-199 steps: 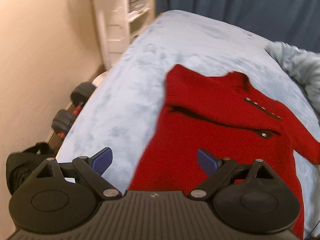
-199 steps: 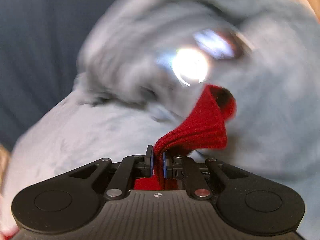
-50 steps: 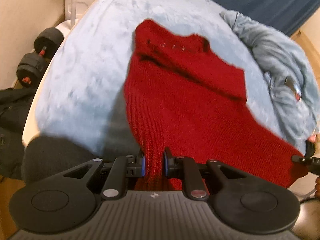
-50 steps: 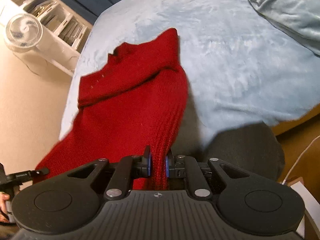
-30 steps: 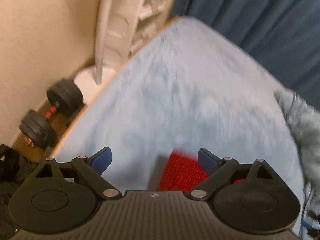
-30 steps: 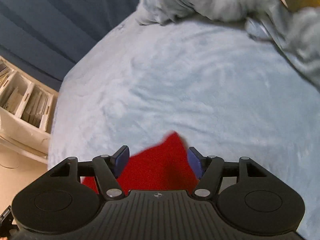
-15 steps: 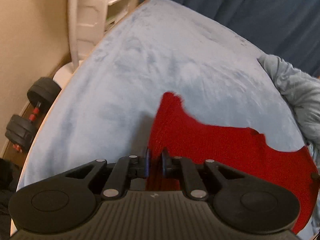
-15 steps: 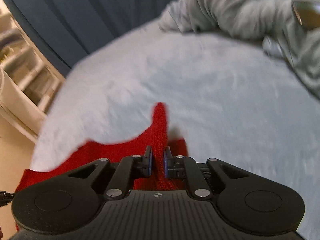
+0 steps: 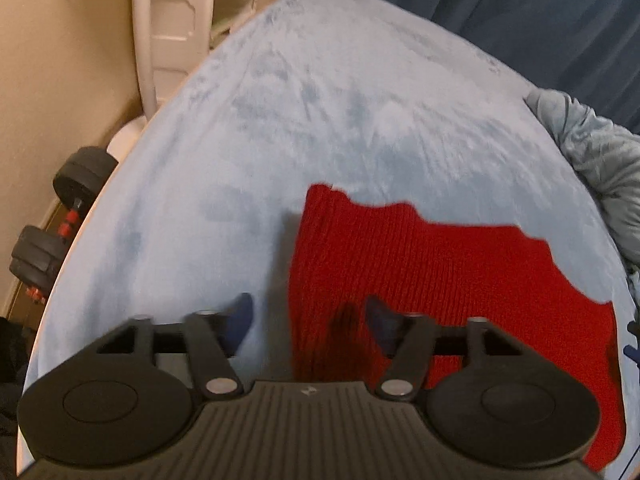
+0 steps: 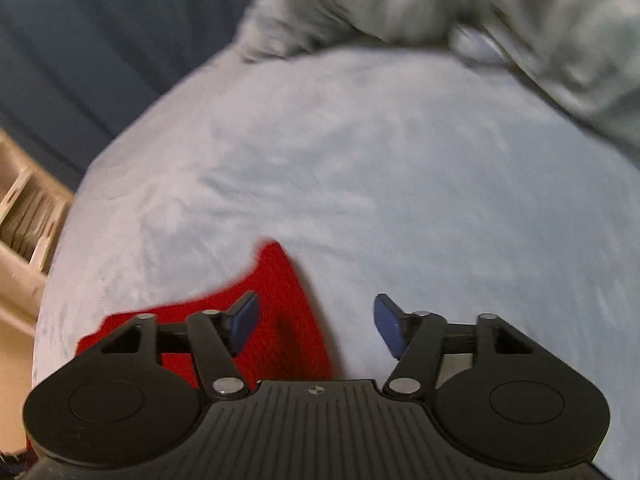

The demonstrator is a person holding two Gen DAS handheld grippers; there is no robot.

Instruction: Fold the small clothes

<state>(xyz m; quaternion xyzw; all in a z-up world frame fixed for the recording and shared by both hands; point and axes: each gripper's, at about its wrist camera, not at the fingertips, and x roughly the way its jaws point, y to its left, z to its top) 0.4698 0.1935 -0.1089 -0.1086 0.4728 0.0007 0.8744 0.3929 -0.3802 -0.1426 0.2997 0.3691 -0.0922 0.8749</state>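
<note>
Your left hand-held gripper [image 9: 306,320] has its jaws spread wide with nothing between the pads, hovering over the left edge of the red knit sweater [image 9: 432,272]. Your right hand-held gripper [image 10: 316,326] is spread just as wide and empty, above the sweater's right corner. The sweater lies folded flat on the pale blue bed [image 9: 320,112], near its front edge, with a crumpled grey blanket [image 9: 596,160] off to the right
</note>
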